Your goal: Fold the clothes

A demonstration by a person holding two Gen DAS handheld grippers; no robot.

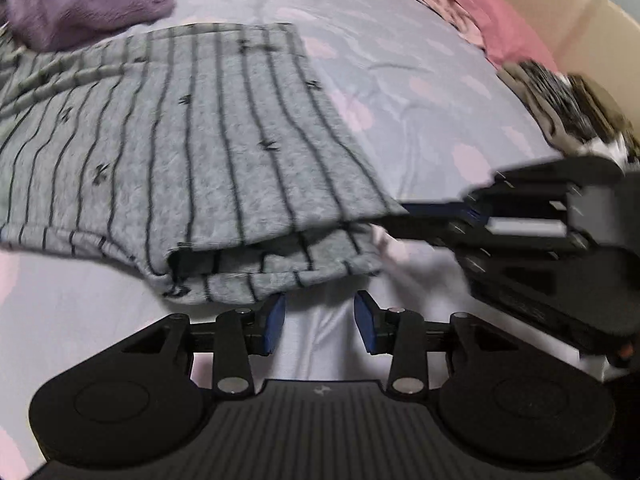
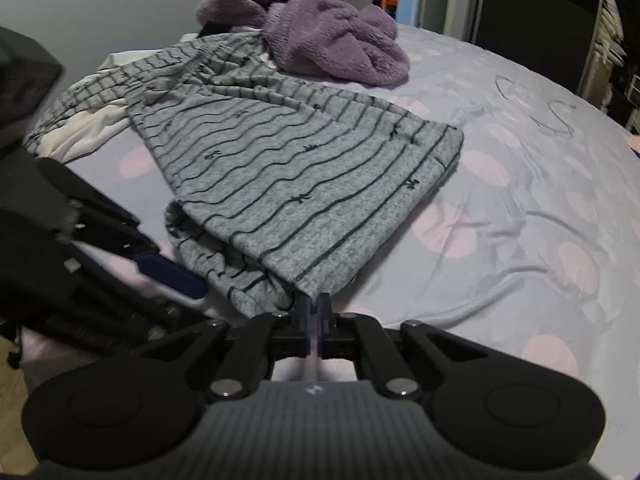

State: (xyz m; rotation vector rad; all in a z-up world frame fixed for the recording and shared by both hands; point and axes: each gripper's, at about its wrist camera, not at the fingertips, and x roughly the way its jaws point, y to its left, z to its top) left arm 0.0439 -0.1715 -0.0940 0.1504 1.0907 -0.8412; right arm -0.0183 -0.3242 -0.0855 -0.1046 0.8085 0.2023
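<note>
Pinching grey striped garment (image 2: 304, 184) corner

Grey garment (image 2: 288, 184), dark stripes; purple fleece (image 2: 332, 44); lilac sheet (image 2: 520, 208), pink dots; blue-padded jaws.

No words, numbers or brand names can be read in either view. The only sign is a small pale emblem (image 1: 320, 391) on the ribbed grey housing just behind the left tongs (image 1: 320, 322), and the same emblem (image 2: 313, 390) on the housing behind the right tongs (image 2: 313, 312); it is a tiny angular mark, too small to make out as letters. The grey striped garment (image 2: 296, 184) carries small dark woven motifs between its stripes, which are pattern and not lettering. Thin dark looping lines on the bed sheet (image 2: 532, 216) spell nothing legible.
</note>
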